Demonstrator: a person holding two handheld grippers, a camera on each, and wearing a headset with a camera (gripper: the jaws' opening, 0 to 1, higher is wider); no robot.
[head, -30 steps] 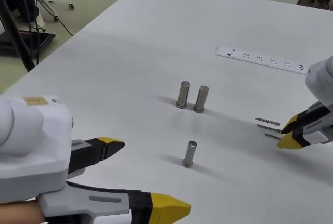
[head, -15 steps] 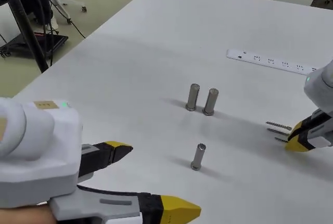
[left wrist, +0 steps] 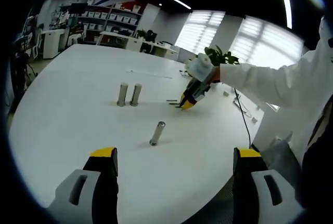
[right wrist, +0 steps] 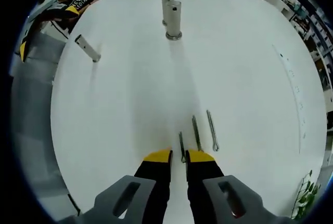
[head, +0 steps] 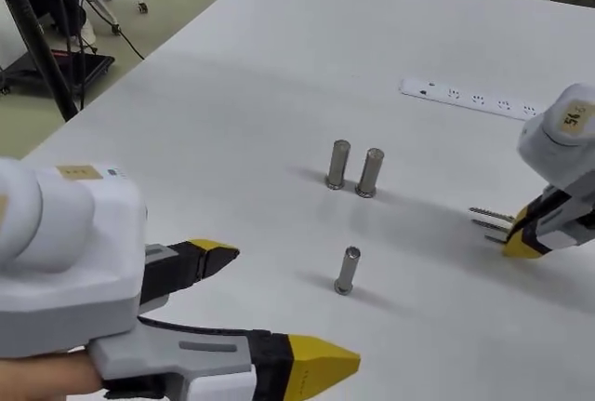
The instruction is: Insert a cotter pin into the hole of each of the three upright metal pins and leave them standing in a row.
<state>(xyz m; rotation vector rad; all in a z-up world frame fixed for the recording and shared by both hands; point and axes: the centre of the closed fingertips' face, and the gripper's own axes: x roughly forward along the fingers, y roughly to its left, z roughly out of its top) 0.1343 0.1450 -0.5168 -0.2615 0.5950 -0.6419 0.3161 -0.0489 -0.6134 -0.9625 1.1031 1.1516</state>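
White surface (head: 279, 66) spreads wide beneath us, bare apart from a few small things.

Our left claw (head: 288, 306) hovers low at the near edge. Its yellow-tipped jaws are spread far apart and hold nothing. In the left gripper view, this left claw (left wrist: 175, 154) faces across the surface toward the work.

Our right claw (head: 519, 238) is down at the surface on the right side, well away from the left one. In the right gripper view, the right claw (right wrist: 179, 156) has its jaws drawn close, with only a narrow gap between the yellow tips. In the left gripper view we see the right claw (left wrist: 186, 102) at the end of a white sleeve (left wrist: 260, 78).

A long white power strip (head: 474, 101) lies flat toward the far side, beyond everything else.

Three metal pins (head: 339, 164) stand upright near the middle. Two stand just beside each other at the back. The third (head: 347, 270) stands alone, nearer to us and apart from that pair. From the right gripper view, the pair (right wrist: 173, 18) is straight ahead and the lone one (right wrist: 87, 48) is off to the left.

Three cotter pins (right wrist: 196, 133) lie flat, side by side, at the right claw's tips. The end of the nearest one (right wrist: 181, 146) reaches into the gap between the jaws. We cannot tell whether the jaws touch it. In the head view, these cotter pins (head: 491, 220) point from the claw toward the metal pins.
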